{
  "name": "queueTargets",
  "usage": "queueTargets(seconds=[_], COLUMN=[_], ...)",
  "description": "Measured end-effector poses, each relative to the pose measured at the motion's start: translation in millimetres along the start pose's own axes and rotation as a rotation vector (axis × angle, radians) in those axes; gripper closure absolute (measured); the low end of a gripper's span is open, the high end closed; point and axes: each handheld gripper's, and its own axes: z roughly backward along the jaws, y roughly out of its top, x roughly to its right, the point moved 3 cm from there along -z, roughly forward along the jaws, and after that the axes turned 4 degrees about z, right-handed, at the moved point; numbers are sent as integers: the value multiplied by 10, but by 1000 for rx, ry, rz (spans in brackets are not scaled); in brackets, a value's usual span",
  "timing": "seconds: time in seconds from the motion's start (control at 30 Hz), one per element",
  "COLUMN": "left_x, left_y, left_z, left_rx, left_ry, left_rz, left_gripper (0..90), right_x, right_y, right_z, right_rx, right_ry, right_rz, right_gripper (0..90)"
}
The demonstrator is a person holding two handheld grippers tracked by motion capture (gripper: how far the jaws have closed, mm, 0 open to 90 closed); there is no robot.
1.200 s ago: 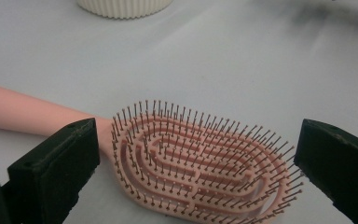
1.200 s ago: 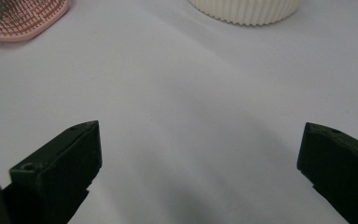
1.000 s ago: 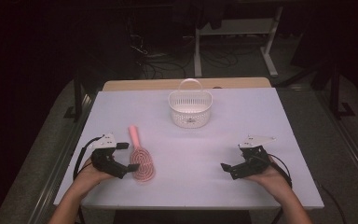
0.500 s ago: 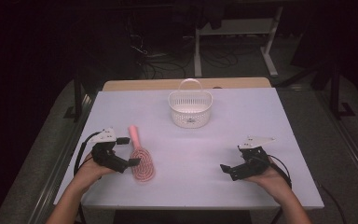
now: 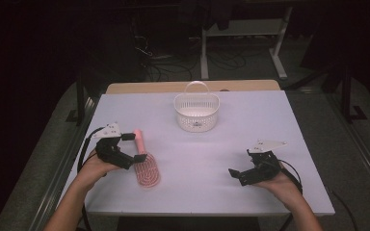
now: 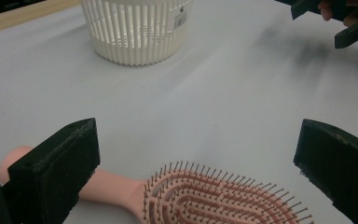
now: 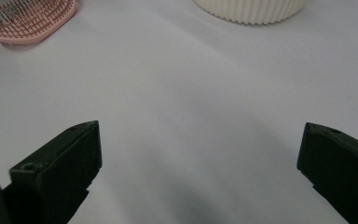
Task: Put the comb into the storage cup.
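One pink hairbrush (image 5: 143,163) lies flat on the white bench (image 5: 270,125), bristles up, its handle end pointing toward the one white slatted basket (image 5: 196,111), which stands upright near the bench's far edge with its single handle raised. Two tongs are present, one in each hand. The left tongs (image 5: 127,150) sit at the hairbrush, on the side away from the right tongs; in the left gripper view their two jaws stand wide apart, one beside the handle and one out past the bristle head, the hairbrush (image 6: 205,198) lying between them; whether either jaw touches it cannot be told. The right tongs (image 5: 240,175) are well apart from the hairbrush, across the bench from it and nearer the person than the basket; their two jaws are likewise spread wide over bare bench surface, clamped on nothing. In the right gripper view one hairbrush head (image 7: 28,18) and one basket base (image 7: 249,10) appear beyond the jaws.
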Motion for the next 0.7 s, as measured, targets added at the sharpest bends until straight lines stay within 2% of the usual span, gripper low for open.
queueTargets(seconds=[0.7], left_x=[-91], left_y=[243], left_z=[-95], left_rx=[12], left_ry=[13], left_rz=[-21], left_gripper=[1], right_x=[11], right_y=[-7], right_z=[25], right_rx=[17], right_ry=[-3], right_rz=[-2], right_gripper=[0])
